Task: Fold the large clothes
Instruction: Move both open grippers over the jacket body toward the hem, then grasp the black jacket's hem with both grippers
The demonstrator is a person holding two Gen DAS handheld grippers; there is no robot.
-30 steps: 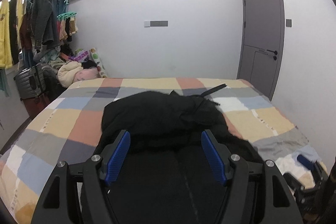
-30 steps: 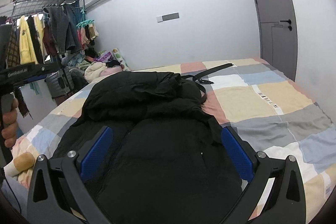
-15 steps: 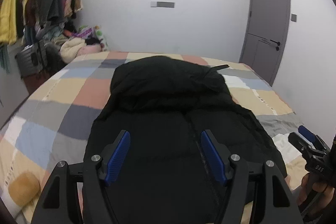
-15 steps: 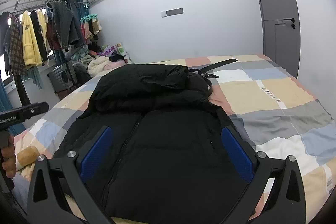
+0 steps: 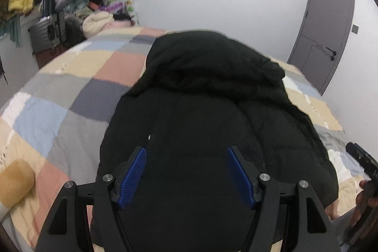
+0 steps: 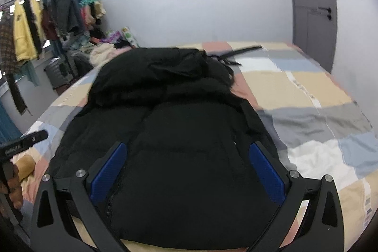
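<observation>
Black puffer jacket (image 5: 203, 124) lies lengthwise on checked bedspread (image 5: 70, 96), hood away; both grippers released.

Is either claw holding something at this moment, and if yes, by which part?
Nothing is held. The left claw and the right claw are both open above the black jacket on the bed, gripping no fabric.
</observation>
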